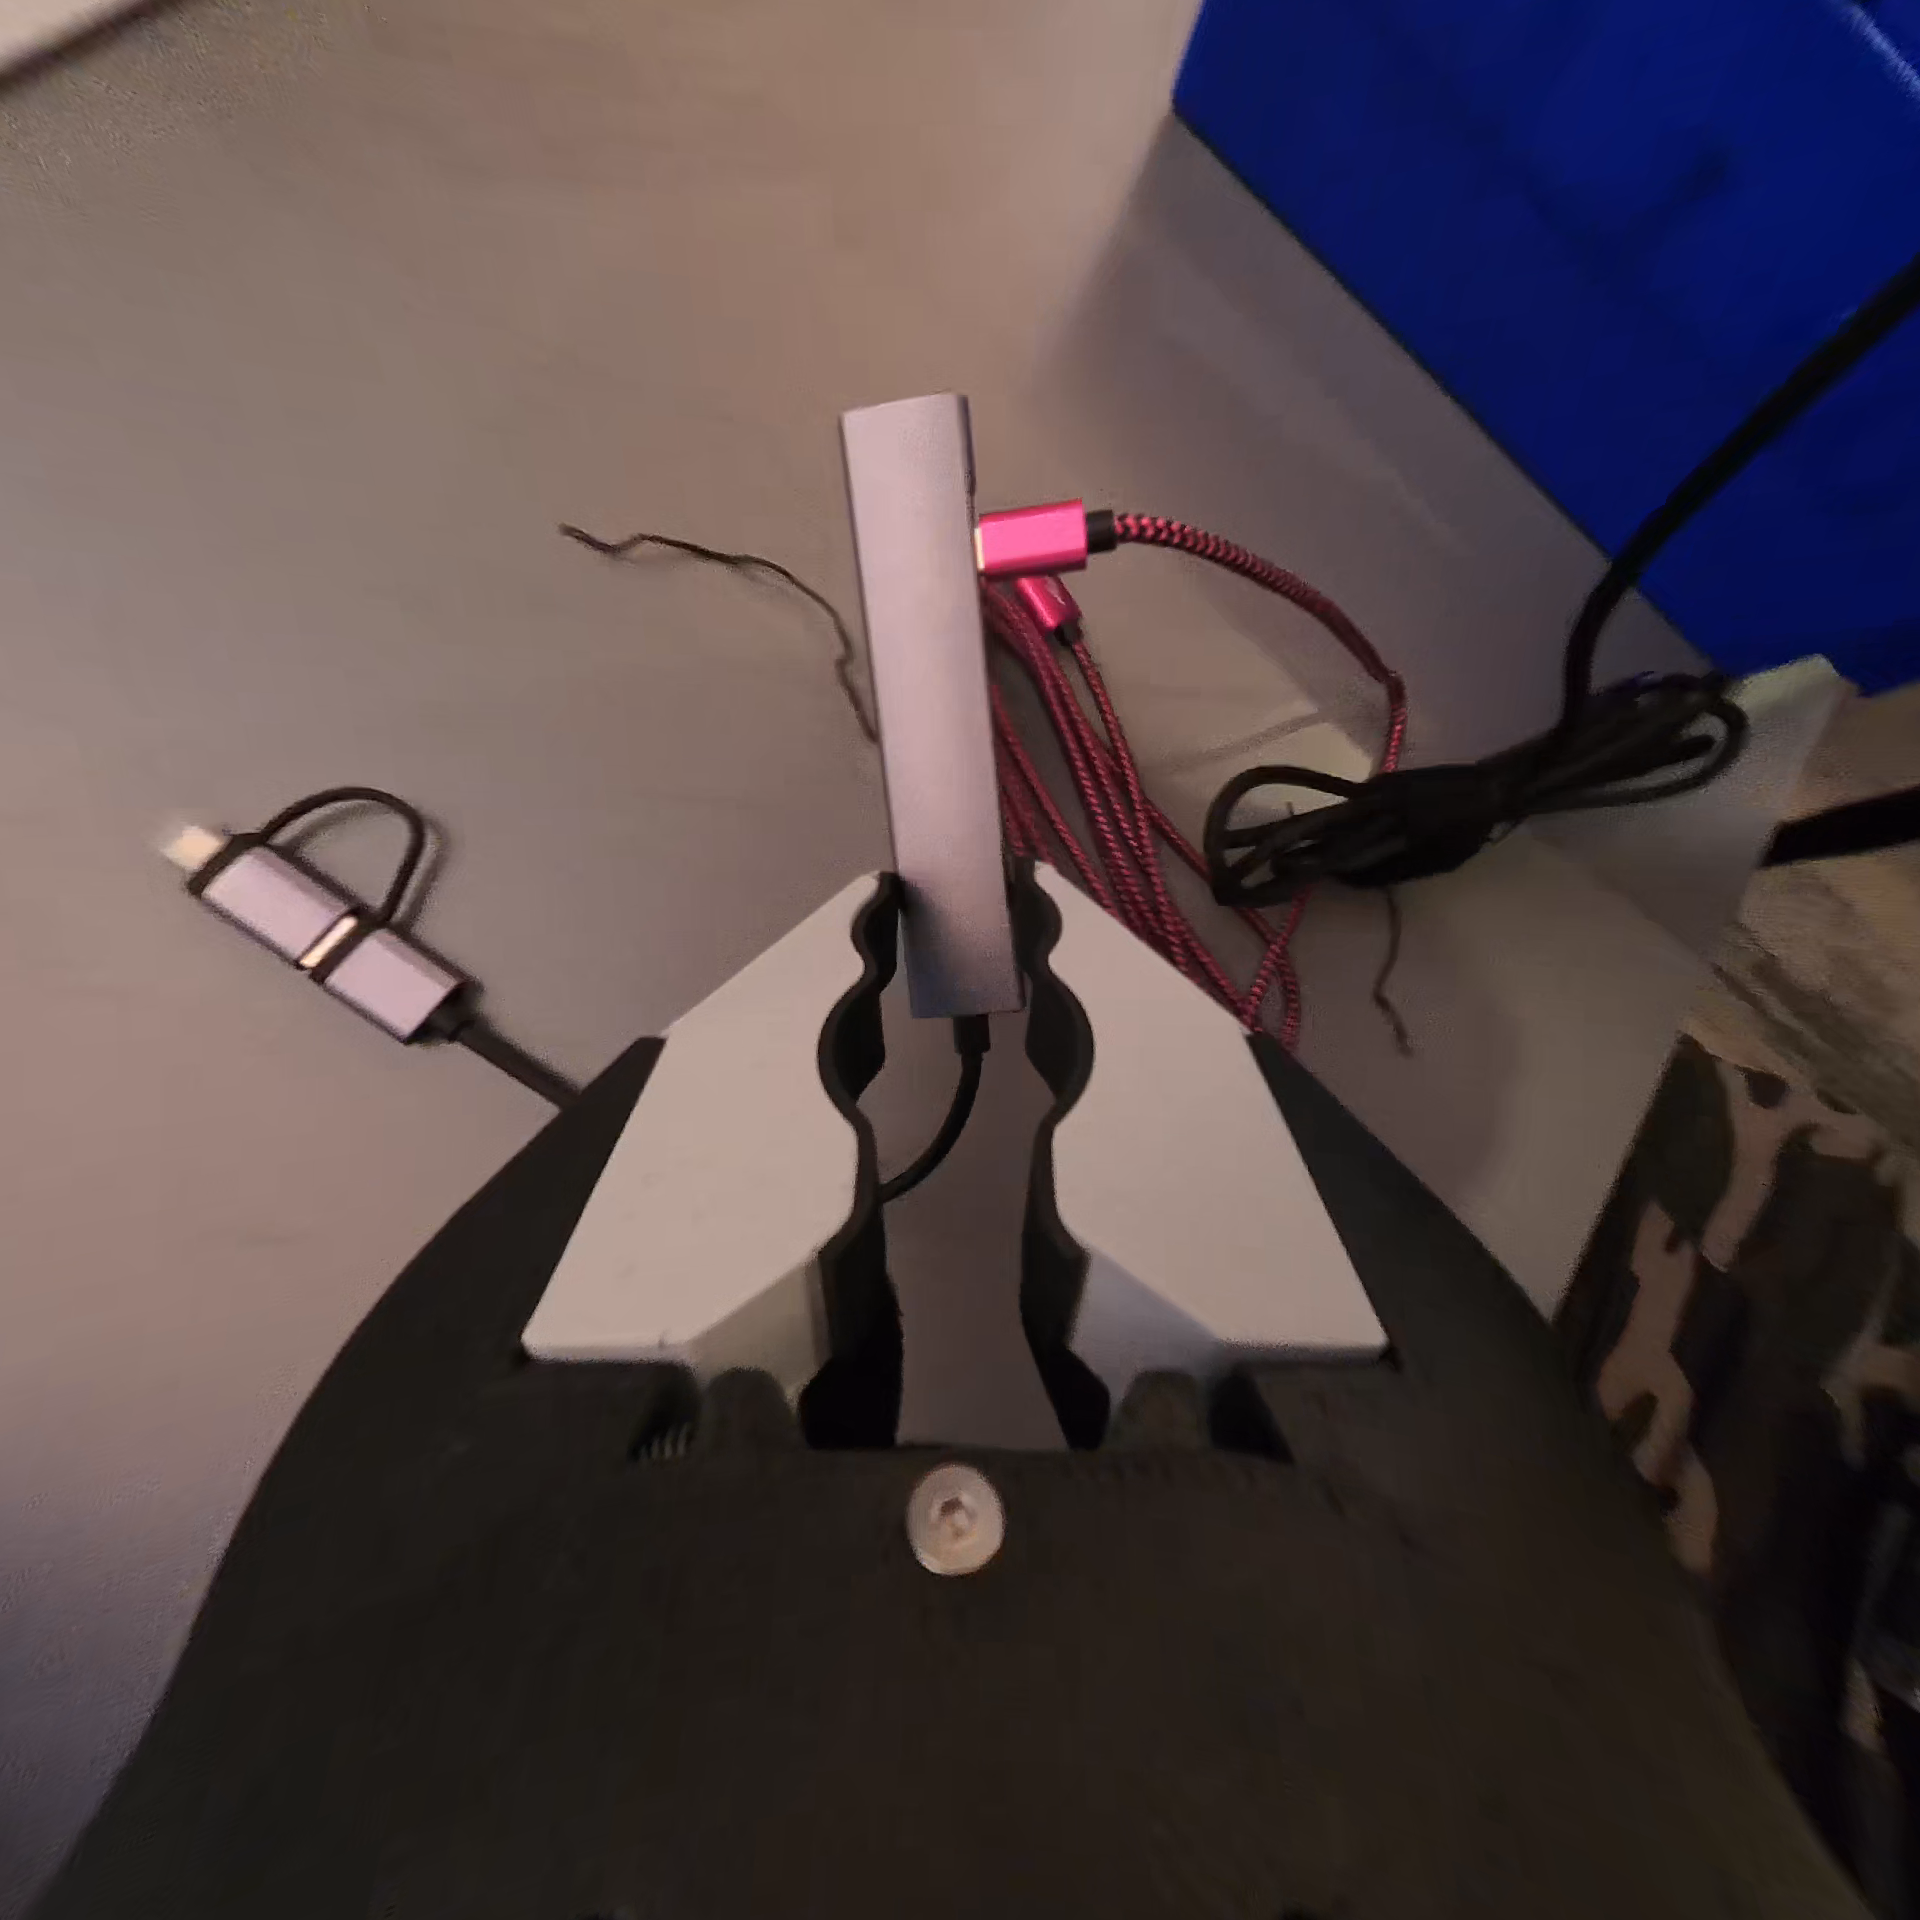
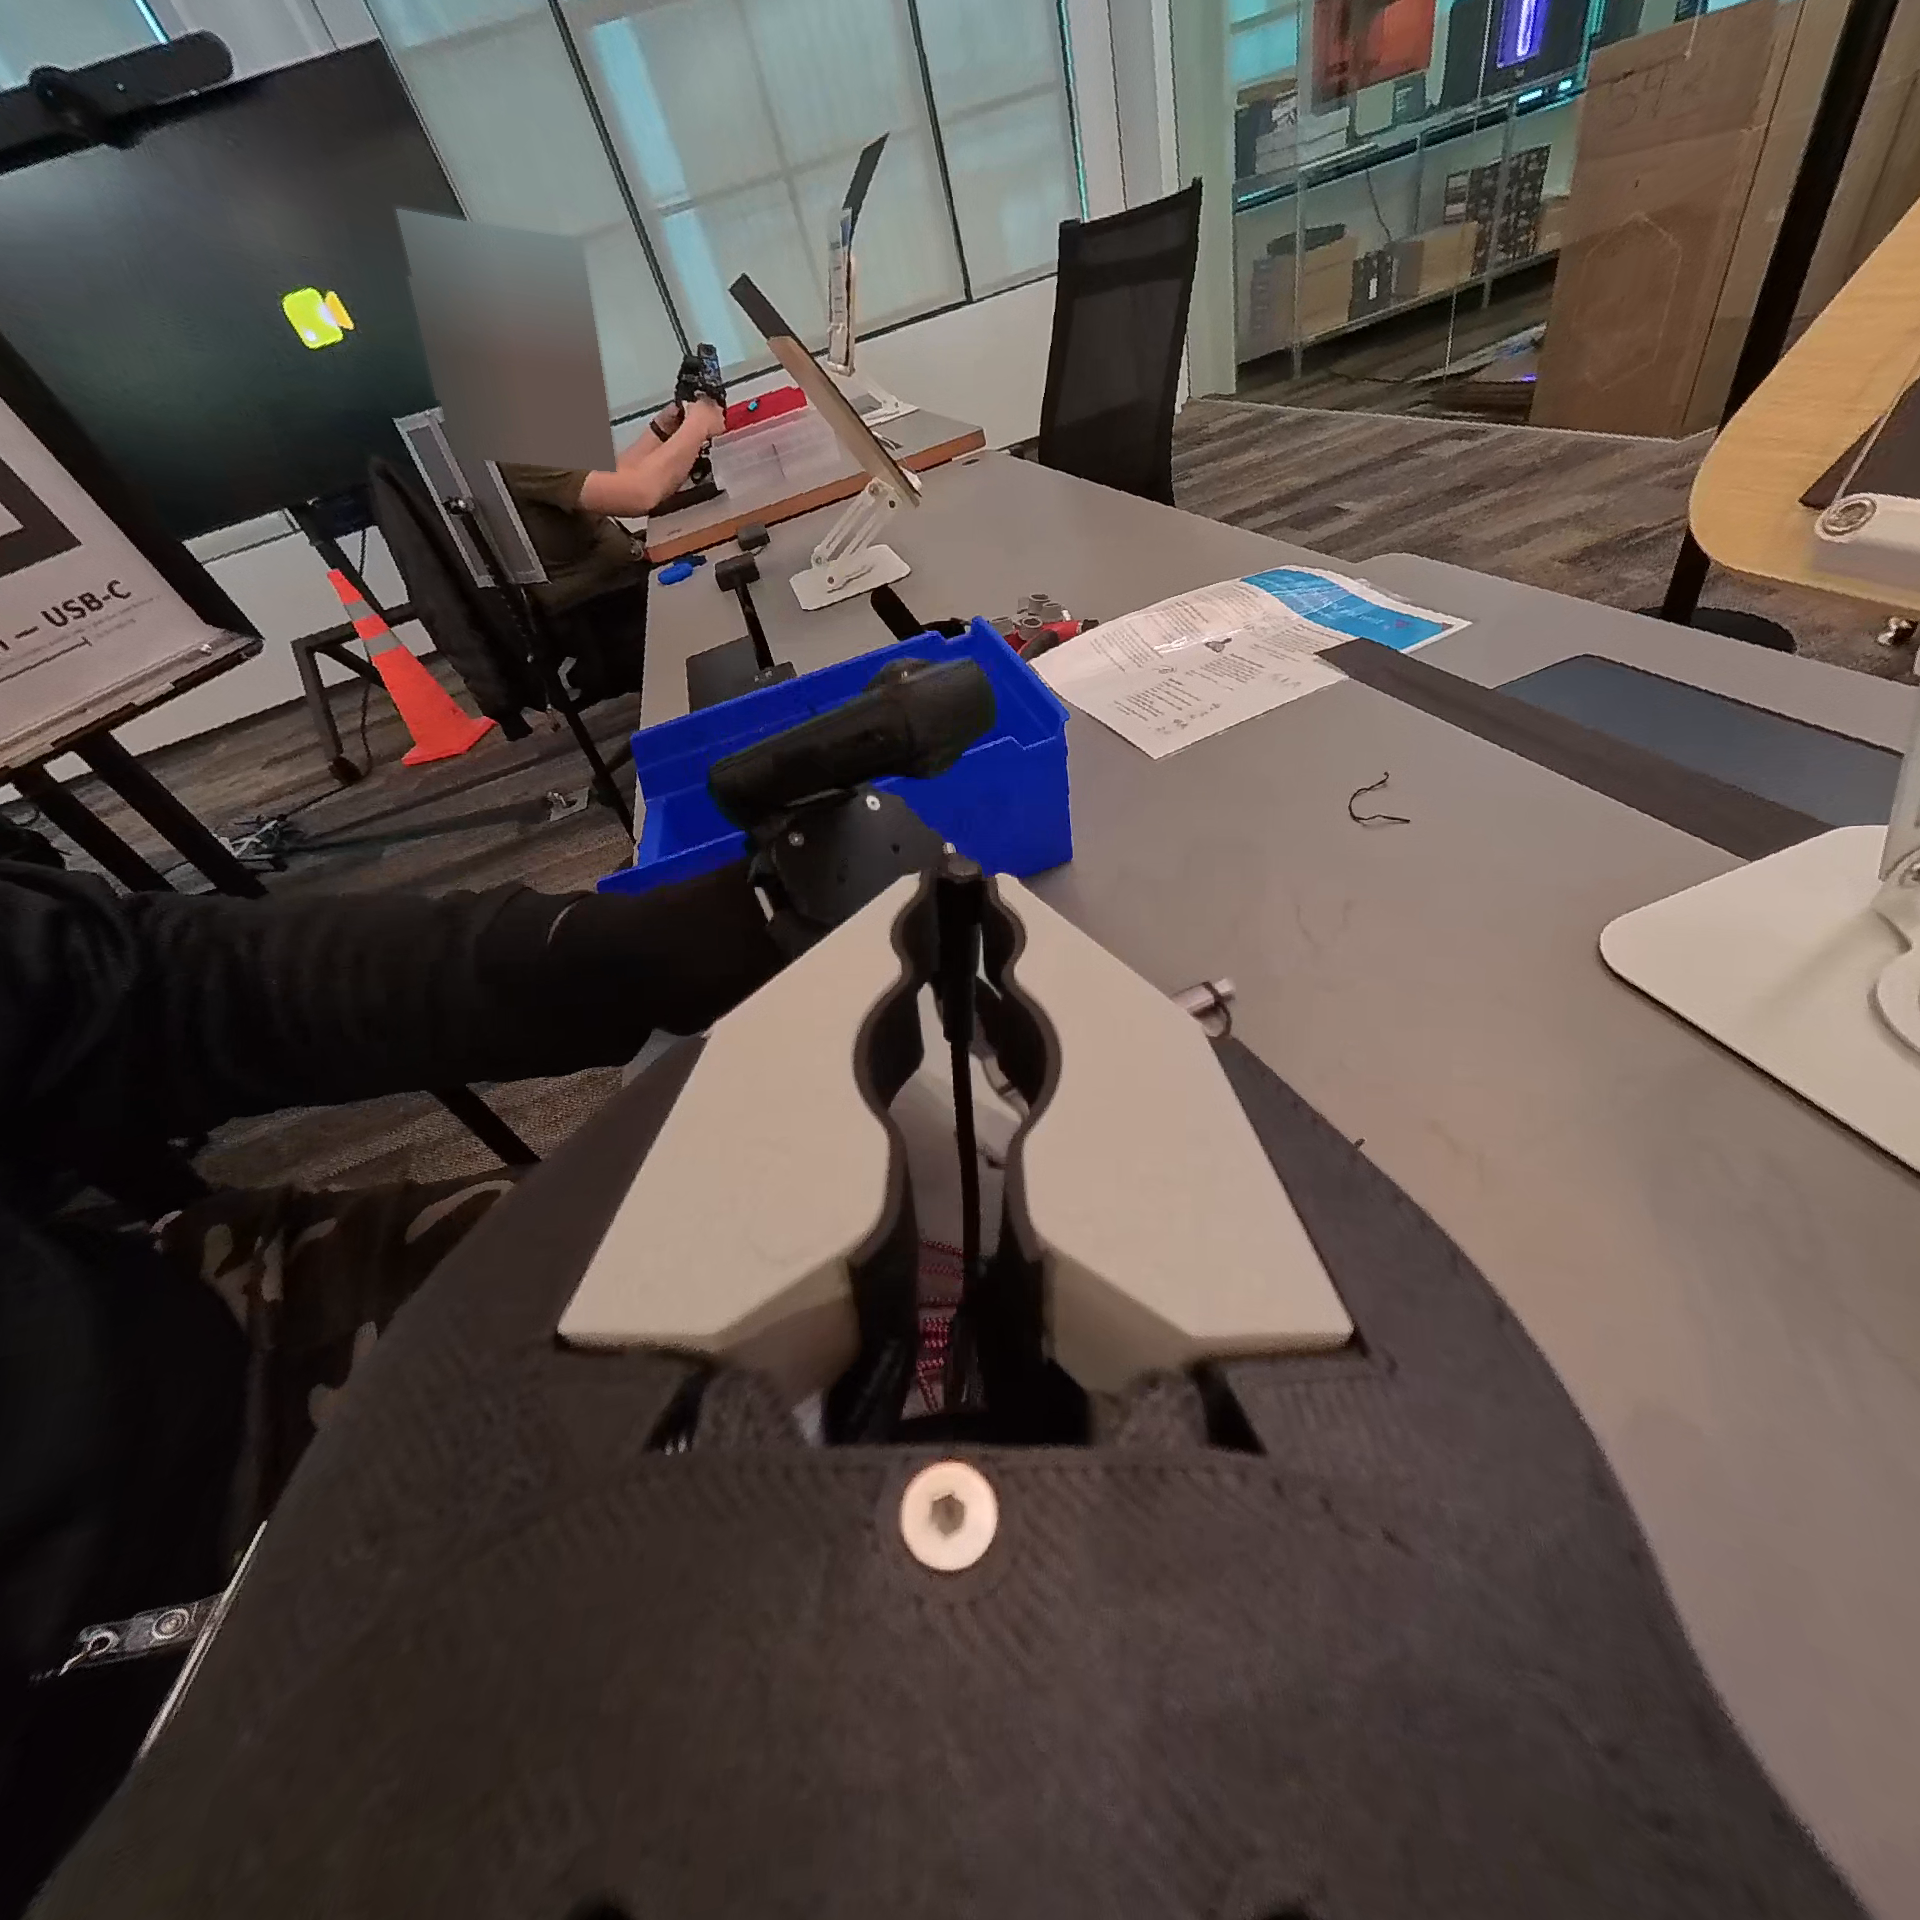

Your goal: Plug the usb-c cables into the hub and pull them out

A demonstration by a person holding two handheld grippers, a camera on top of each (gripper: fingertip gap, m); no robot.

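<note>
Left wrist view, far left: the hub's own grey tail plug [image 1: 332,940] lies slack on the grey worktop [image 1: 416,416], its short lead looping back under the left gripper [image 1: 954,894], out of the way of the ports. Centre: that gripper is closed onto the near end of the grey hub [image 1: 925,686], jaws narrowed to the hub's width, holding it on edge above the worktop so the port side faces right, probably to give the other hand a clear approach. Just right of the hub, a pink usb-c plug [image 1: 1034,542] sits seated in a port, its braided pink cable [image 1: 1122,790] drooping; a second pink plug [image 1: 1044,603] hangs free beside it, unplugged. Farther right, a coiled black cable [image 1: 1455,790] rests near the blue bin [image 1: 1610,312]. Right wrist view: the right gripper [image 2: 958,883] is nearly shut on a black usb-c cable [image 2: 961,1101], pinching it near the plug with the tip pointing forward, apparently readied for insertion. The left unit's black handle [image 2: 862,727] shows just beyond; the hub itself is hidden there.
</note>
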